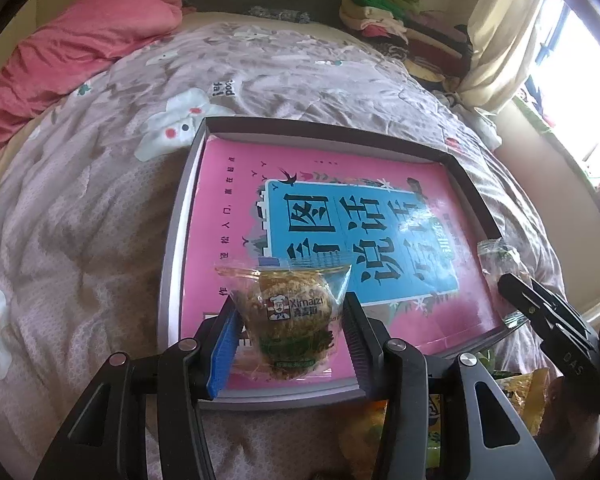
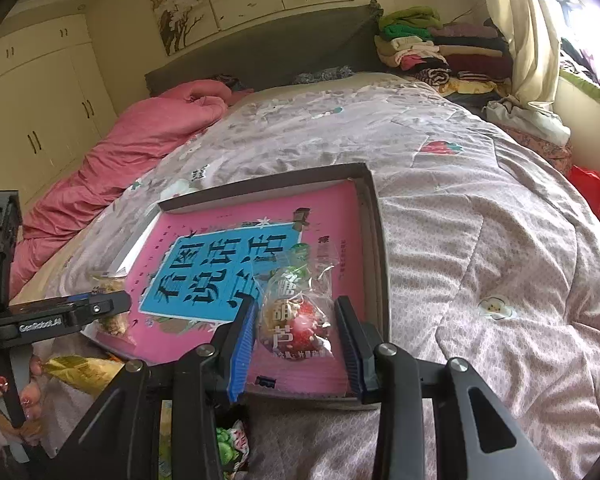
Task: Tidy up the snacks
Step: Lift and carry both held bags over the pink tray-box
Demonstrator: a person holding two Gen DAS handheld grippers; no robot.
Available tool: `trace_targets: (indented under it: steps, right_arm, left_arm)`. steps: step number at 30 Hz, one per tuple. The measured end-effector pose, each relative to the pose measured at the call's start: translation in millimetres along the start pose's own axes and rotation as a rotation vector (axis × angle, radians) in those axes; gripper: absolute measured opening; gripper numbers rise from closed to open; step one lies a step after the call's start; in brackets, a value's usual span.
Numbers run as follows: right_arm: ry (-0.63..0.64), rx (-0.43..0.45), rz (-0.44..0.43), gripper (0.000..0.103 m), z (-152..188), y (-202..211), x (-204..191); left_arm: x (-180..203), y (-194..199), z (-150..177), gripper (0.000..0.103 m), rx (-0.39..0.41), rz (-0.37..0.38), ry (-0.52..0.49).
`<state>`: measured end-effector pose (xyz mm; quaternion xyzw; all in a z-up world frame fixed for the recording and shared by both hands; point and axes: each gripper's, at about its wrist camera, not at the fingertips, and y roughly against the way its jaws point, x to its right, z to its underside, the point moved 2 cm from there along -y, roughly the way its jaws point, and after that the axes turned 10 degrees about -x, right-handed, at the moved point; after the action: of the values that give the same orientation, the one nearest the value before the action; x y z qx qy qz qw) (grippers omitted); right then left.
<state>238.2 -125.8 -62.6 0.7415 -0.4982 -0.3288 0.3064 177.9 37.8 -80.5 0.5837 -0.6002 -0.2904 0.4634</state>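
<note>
both wrist views: close, angled down; shared: tray [image 1: 172, 240] [image 2: 374, 216] on bed

Pink book [image 1: 228, 240] (blue title panel [image 1: 360, 240])

A round, crumbly brown cake in a clear wrapper [image 1: 290, 312] with a chef logo hangs upright over the near edge of the shallow grey box [image 1: 172, 256]; a clear packet showing a red strawberry sweet [image 2: 298, 316] hangs over the box's near right corner. More yellow and green snack packets [image 2: 85, 372] lie on the bed just in front of the box.
</note>
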Motion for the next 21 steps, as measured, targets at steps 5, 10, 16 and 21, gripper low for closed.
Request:
trace_targets:
  steps: [5, 10, 16, 21]
  right_arm:
    - [0.007, -0.007, 0.006, 0.040, -0.5, -5.1, -1.6]
    - [0.005, -0.018, 0.016, 0.040, -0.1, -10.5, -0.4]
    - [-0.018, -0.022, 0.025, 0.040, -0.9, -13.5, 5.4]
    - [-0.023, -0.020, 0.025, 0.040, -0.6, -12.9, 7.7]
  left_arm:
    - [-1.3, -3.7, -0.8, 0.051, -0.008, -0.002, 0.006]
    - [-1.0, -6.0, -2.9, 0.051, -0.011, -0.008, 0.003]
    - [0.7, -10.1, -1.9, 0.051, -0.023, -0.023, -0.002]
    - [0.0, -11.0, -1.1, 0.051, -0.029, -0.023, -0.004]
